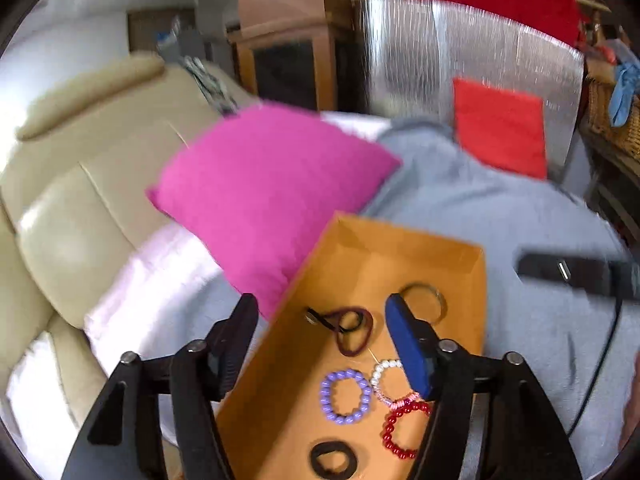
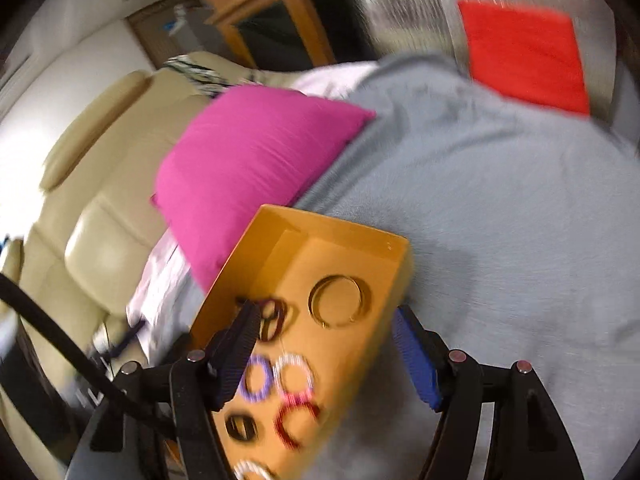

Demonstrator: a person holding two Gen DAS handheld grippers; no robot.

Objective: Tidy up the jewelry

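I am holding my left gripper (image 1: 320, 332) spread and empty over the orange tray (image 1: 460, 256), where the purple bead bracelet (image 1: 345, 396) is lying sorted. My right gripper (image 2: 324, 344) is straddling the tray's right wall, spread, gripping nothing.

This is a home, a lived-in sitting room. A cream leather sofa (image 1: 72, 184) runs along the left, with a pink cushion (image 1: 264, 192) lying beside it on a surface covered by a grey blanket (image 1: 500, 216). A red cushion (image 1: 500, 128) leans against a silvery panel (image 1: 420, 52) at the back. Behind stand a wooden cabinet (image 1: 288, 64) and a wicker basket (image 1: 604, 116) holding clothes.
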